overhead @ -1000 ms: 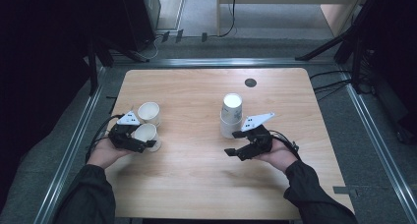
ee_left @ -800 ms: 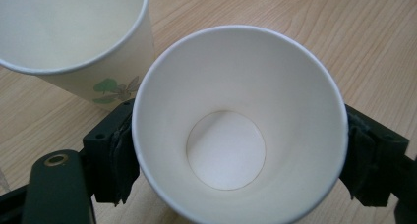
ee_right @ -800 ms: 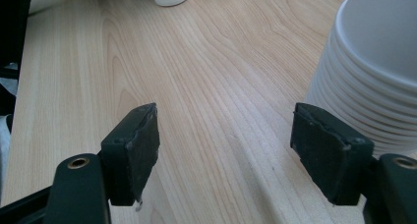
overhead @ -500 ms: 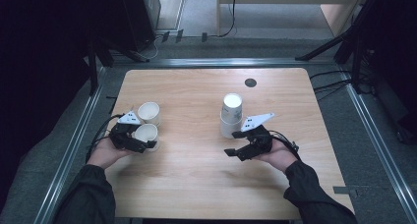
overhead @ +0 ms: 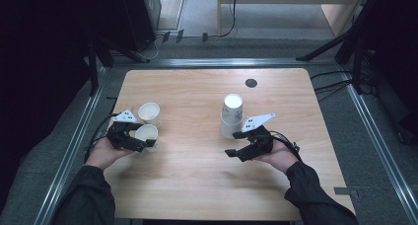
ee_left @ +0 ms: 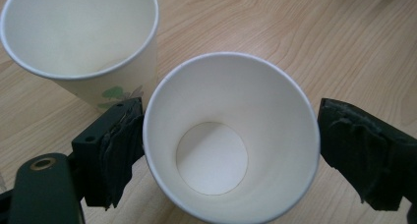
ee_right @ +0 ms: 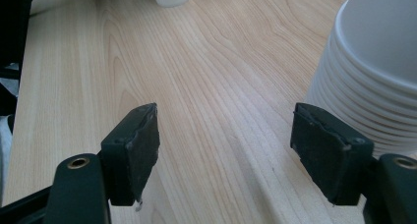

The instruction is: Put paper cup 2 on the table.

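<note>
Two white paper cups stand upright at the table's left. The nearer cup point(overhead: 146, 133) point(ee_left: 231, 135) sits between the jaws of my left gripper point(overhead: 140, 141) point(ee_left: 231, 150), which is open. One pad point(ee_left: 120, 150) touches the cup's wall and the other stands just off its rim. The farther cup point(overhead: 149, 112) point(ee_left: 81, 32), with a green print, stands right behind it. A stack of upturned paper cups point(overhead: 232, 115) point(ee_right: 373, 71) stands at mid-table. My right gripper point(overhead: 235, 148) point(ee_right: 223, 145) rests open just in front of the stack, with nothing between its fingers.
The wooden table point(overhead: 197, 185) has a small black round cap point(overhead: 251, 83) near its far edge. Metal rails and grey floor run around the table. Both of the person's forearms lie over the near edge.
</note>
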Tool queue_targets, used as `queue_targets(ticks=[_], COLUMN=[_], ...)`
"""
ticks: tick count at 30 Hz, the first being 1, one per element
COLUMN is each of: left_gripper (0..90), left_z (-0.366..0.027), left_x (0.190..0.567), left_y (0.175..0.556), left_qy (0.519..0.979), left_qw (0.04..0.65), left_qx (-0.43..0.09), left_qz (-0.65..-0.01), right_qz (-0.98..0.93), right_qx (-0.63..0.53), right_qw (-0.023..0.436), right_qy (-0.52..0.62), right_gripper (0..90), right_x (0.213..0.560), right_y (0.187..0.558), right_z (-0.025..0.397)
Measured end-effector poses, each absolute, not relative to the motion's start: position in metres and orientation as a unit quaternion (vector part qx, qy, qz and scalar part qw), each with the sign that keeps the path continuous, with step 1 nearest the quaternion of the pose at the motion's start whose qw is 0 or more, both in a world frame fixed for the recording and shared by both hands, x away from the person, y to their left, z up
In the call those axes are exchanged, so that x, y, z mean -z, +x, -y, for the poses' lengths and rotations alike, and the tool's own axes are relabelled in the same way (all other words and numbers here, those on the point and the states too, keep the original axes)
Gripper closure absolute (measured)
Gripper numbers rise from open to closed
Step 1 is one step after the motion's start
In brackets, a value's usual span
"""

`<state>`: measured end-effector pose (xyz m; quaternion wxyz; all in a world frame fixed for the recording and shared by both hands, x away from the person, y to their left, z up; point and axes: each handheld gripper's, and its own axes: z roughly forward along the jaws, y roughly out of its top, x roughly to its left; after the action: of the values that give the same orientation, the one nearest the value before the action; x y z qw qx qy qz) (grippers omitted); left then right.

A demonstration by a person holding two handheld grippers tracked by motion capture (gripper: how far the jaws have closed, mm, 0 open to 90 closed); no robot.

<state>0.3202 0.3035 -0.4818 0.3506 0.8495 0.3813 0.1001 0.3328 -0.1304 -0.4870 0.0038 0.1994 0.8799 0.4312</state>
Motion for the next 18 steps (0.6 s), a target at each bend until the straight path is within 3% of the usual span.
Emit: queue_targets(ticks=[18], left_gripper=[12.6], left_z=[-0.311], left_x=[0.458], left_y=[0.314], left_qy=[0.827], left_qw=[0.383], left_qx=[-0.113], left_qz=[-0.395], right_qz=[-0.879], right_qx=[-0.433], right_qw=[0.002], right_qy=[0.201], right_gripper=[27.1], right_x=[0.486], right_y=[0.332], right_z=[0.130])
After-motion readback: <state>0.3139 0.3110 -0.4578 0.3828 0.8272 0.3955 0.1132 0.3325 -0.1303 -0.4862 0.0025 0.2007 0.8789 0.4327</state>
